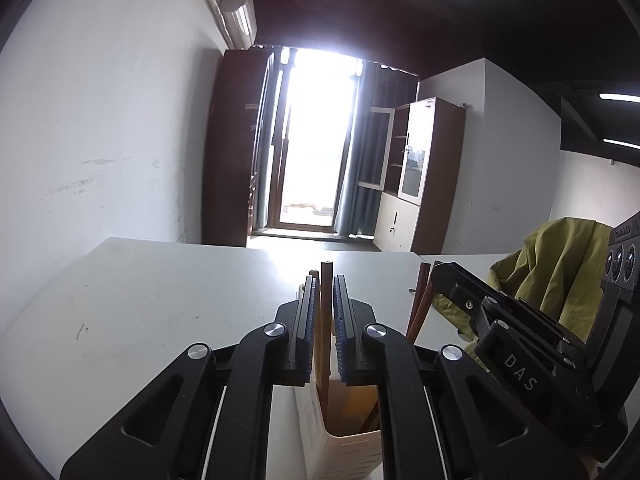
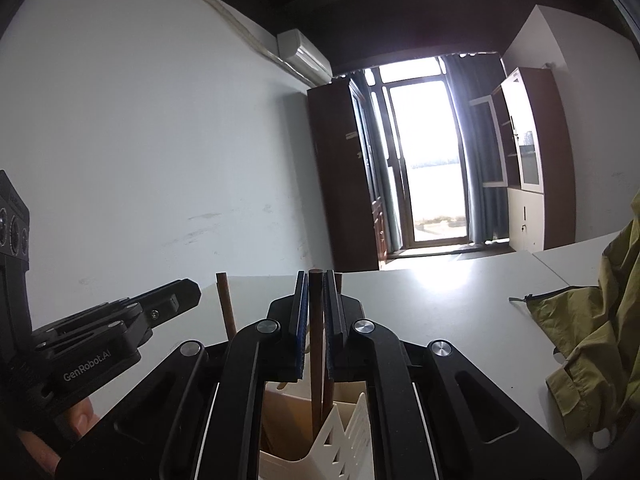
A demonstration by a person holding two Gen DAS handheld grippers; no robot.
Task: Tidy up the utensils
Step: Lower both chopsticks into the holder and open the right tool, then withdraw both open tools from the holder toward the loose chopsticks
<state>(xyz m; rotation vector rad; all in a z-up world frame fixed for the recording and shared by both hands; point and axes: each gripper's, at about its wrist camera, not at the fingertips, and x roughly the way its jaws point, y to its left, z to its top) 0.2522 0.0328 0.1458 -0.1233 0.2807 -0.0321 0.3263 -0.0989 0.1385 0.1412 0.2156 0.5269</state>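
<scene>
A cream slotted utensil holder (image 1: 340,452) stands on the white table (image 1: 160,300), right below both grippers; it also shows in the right wrist view (image 2: 344,436). My left gripper (image 1: 324,284) is shut on a light wooden chopstick (image 1: 326,280) that stands upright in the holder. My right gripper (image 2: 316,280) is shut on a dark brown chopstick (image 2: 316,320) whose lower end is in the holder. Other brown chopsticks (image 1: 420,304) lean in the holder beside the right gripper's body (image 1: 500,328). One more chopstick (image 2: 226,304) stands to the left, next to the left gripper's body (image 2: 100,328).
A yellow-green jacket (image 2: 600,320) lies on the table to the right, also in the left wrist view (image 1: 560,264). A white wall runs along the table's left side. A bright balcony door (image 1: 316,140) and cabinets stand beyond the far edge.
</scene>
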